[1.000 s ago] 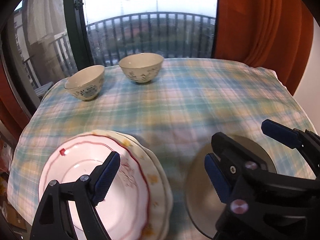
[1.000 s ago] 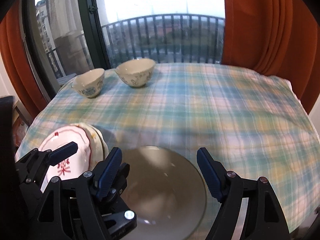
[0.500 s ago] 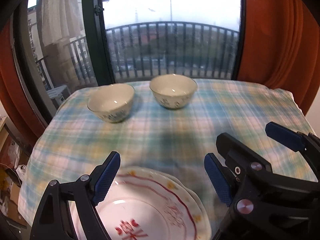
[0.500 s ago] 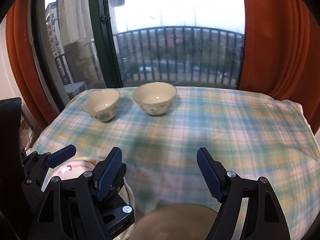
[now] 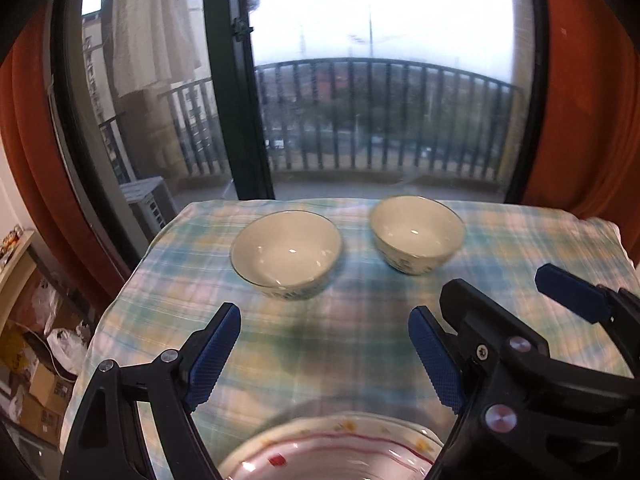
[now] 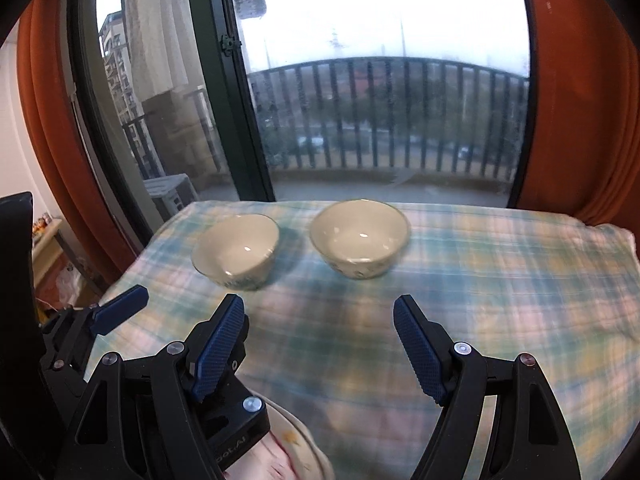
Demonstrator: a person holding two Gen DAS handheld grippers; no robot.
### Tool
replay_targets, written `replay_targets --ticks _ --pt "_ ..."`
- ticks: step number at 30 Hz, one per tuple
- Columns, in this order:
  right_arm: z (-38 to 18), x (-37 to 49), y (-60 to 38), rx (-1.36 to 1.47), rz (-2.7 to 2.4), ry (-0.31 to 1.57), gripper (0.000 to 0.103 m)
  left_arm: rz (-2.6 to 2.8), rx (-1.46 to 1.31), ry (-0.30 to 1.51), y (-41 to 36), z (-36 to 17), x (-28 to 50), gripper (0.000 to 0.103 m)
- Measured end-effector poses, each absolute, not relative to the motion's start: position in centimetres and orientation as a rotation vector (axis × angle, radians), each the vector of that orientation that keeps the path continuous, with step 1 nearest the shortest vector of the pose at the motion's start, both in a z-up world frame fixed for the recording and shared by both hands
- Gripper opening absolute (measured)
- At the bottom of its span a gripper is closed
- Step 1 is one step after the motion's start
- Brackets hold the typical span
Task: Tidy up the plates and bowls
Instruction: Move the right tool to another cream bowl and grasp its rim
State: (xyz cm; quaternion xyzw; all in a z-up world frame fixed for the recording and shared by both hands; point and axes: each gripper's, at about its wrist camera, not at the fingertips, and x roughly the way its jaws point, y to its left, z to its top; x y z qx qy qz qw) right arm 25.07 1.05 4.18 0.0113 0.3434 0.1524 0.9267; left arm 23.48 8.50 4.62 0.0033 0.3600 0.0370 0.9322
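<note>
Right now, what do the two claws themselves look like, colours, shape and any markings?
Both look alike. The left claw and right claw have black angular frames with triangular cut-outs, silver rivets and screw heads at the pivots, and blue finger pads with a fine knurled texture. Partial white lettering shows on a black block under the left claw, seen from the right wrist. No hands, sleeves or cables show.

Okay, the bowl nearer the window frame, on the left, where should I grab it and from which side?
Take the left bowl by its near rim, coming from above and in front with one finger inside. It sits upright, open and empty, and the rim facing the left gripper is unobstructed.
</note>
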Motion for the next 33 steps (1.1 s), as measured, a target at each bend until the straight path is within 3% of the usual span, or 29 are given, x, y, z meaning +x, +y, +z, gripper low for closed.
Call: replay_targets --ticks 9,11,18,20,24,33 --pt "4.9 29.1 5.4 -0.049 0.285 0.667 0.08 0.133 -0.012 0.734 12.3 4.4 28.0 0.085" --pt "4.8 30.2 6.4 -0.029 0.292 0.674 0.08 0.139 -0.023 0.732 13.4 4.4 29.3 0.078" --pt "3.6 34.2 9.0 -0.022 0.306 0.684 0.08 0.184 -0.002 0.736 15.5 3.3 32.6 0.073" --pt "3.0 35.3 9.7 -0.027 0.298 0.688 0.08 0.19 -0.017 0.743 16.2 2.5 33.7 0.062" --pt "1.2 37.3 10.9 -0.02 0.273 0.708 0.079 0.198 -0.049 0.788 17.2 0.7 35.5 0.052" --pt "-2.2 39.7 12.6 -0.067 0.267 0.774 0.06 0.22 -0.019 0.835 17.4 -2.1 36.8 0.043"
